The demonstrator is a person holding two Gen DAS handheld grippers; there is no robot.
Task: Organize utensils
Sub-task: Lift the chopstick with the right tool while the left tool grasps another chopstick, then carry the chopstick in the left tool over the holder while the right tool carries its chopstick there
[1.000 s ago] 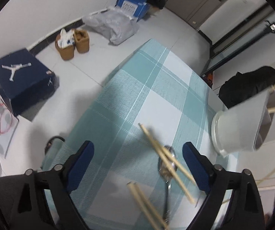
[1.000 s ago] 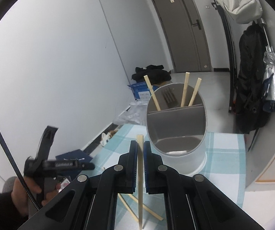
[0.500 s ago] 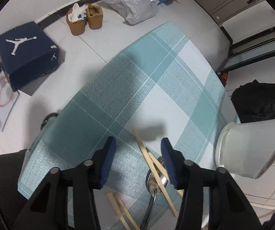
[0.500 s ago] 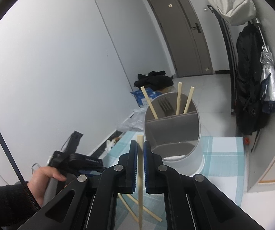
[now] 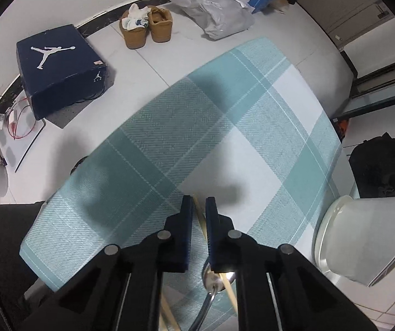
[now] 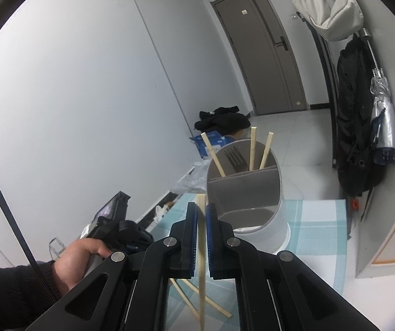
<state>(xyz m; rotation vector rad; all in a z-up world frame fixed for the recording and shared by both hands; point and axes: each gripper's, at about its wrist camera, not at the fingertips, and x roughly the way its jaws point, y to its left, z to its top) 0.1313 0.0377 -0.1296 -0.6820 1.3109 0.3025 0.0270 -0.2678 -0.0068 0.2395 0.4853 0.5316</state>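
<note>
The left gripper (image 5: 199, 207) is clamping a pale wooden chopstick (image 5: 197, 207) lying on the teal plaid tablecloth (image 5: 225, 127); the right gripper (image 6: 201, 218) is pinching another upright chopstick (image 6: 202, 262), with the white divided utensil holder (image 6: 255, 209) at one o'clock.

Your left gripper (image 5: 199, 207) is pointing steeply downward with its jaws drawn together, a thin stick showing in the narrow gap between them. Your right gripper (image 6: 201, 215) is tilting only slightly below level, its jaws clamping a chopstick (image 6: 202, 259). Your left hand (image 6: 80, 259), in a dark sleeve, is wrapping its gripper's handle.
</note>
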